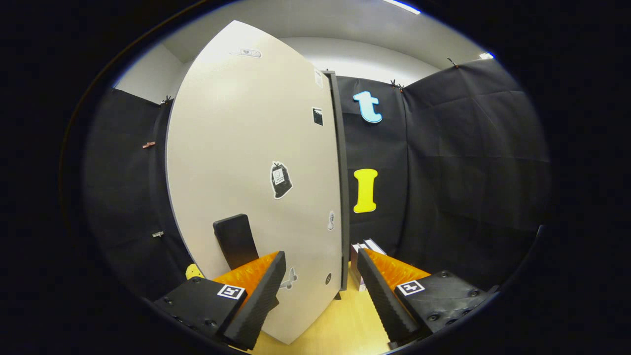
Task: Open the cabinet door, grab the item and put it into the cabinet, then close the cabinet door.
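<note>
The gripper [320, 266] (fingers apart, holding nothing) faces the upright cabinet door [246, 162]; its black handle [236, 241] lies just ahead-left.

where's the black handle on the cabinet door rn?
In the gripper view, the black handle sits low on the pale cabinet door, just beyond the left finger of the open gripper.
</note>
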The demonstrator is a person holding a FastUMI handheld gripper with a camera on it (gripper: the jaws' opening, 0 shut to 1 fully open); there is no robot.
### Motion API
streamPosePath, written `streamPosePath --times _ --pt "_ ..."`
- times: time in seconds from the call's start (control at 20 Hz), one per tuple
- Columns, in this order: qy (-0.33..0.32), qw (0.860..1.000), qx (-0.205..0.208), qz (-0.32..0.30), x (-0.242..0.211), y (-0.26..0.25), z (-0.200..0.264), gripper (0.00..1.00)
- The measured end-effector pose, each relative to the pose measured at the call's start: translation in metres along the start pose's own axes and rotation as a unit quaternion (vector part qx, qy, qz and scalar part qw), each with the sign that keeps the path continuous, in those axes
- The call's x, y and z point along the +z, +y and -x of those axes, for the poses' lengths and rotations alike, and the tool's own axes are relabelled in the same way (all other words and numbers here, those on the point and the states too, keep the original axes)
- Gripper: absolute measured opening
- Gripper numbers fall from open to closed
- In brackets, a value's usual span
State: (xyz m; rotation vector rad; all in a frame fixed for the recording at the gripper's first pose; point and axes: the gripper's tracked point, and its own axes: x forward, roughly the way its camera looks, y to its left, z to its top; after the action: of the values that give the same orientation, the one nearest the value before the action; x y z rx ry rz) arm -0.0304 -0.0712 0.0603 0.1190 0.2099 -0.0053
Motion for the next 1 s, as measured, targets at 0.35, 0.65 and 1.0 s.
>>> streamPosePath --times 0.35,0.65,1.0 --pt "0.002 0.998 0.046 0.043 -0.012 0.105 -0.044 0.96" --pt "0.006 0.996 0.074 0.056 -0.032 0.147 -0.055 0.98" --pt "0.016 0.994 0.099 0.049 -0.045 0.143 -0.052 0.98"
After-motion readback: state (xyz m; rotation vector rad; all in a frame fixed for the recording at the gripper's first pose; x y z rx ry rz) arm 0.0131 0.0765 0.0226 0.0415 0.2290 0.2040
